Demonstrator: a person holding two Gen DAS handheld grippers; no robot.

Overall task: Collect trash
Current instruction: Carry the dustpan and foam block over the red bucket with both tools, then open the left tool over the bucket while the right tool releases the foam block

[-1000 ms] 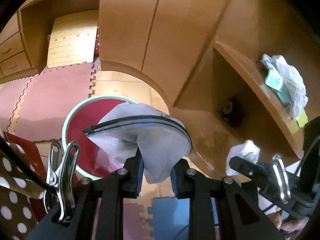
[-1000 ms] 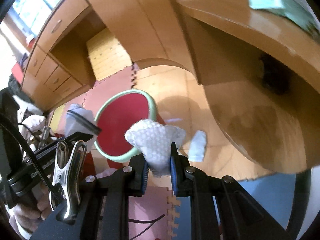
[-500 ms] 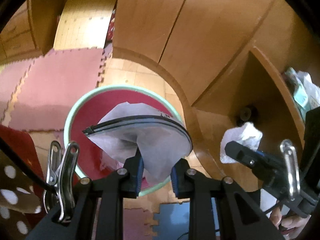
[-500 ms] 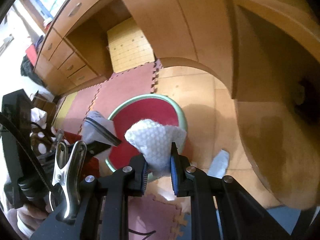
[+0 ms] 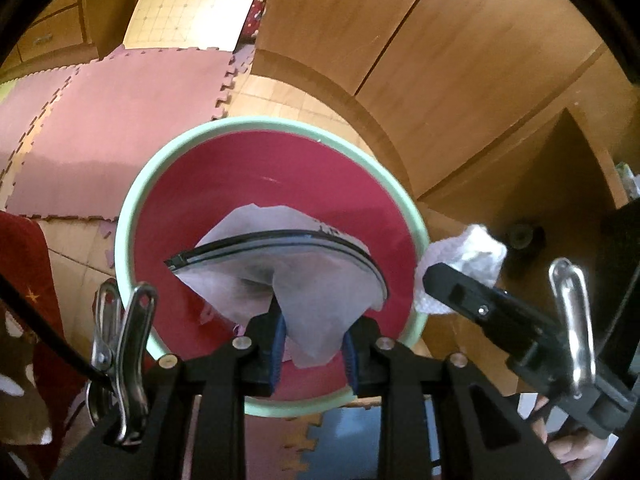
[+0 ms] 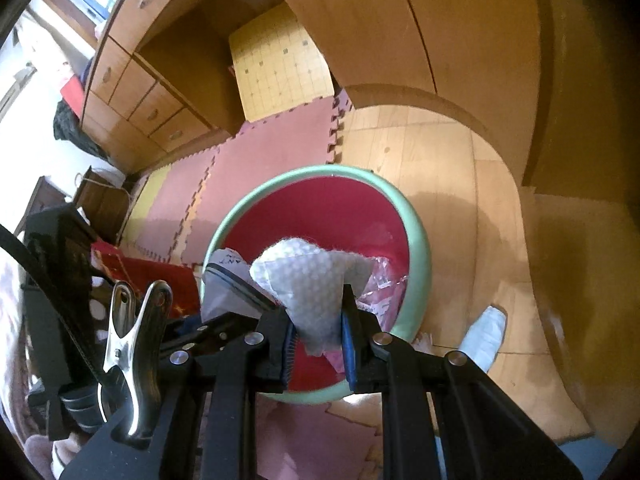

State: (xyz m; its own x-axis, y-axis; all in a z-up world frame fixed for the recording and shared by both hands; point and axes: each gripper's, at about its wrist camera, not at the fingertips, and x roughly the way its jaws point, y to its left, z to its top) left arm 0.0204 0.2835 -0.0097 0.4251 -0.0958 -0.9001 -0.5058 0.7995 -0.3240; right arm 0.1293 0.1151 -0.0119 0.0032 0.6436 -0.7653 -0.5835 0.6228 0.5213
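My left gripper (image 5: 312, 344) points steeply down, its jaws clamped on a flat zip bag (image 5: 280, 276) that fans out above the pads. The bag hangs over the near half of the bin (image 5: 132, 208), a round tub with a pale green rim and red inside, which stands on the floor (image 6: 440, 160). My right gripper (image 6: 318, 344) also tilts down, jaws pinched on a wad of white paper towel (image 6: 304, 276). From the left wrist view that wad sits just outside the bin's right rim; from the right wrist view it hangs over the bin's near edge. Some clear wrapper (image 6: 380, 280) already lies inside the bin. A white scrap (image 6: 486, 330) lies on the floor just right of the bin. Past the bin are pink foam mats (image 5: 120, 120), then wooden cabinets (image 5: 440, 60).
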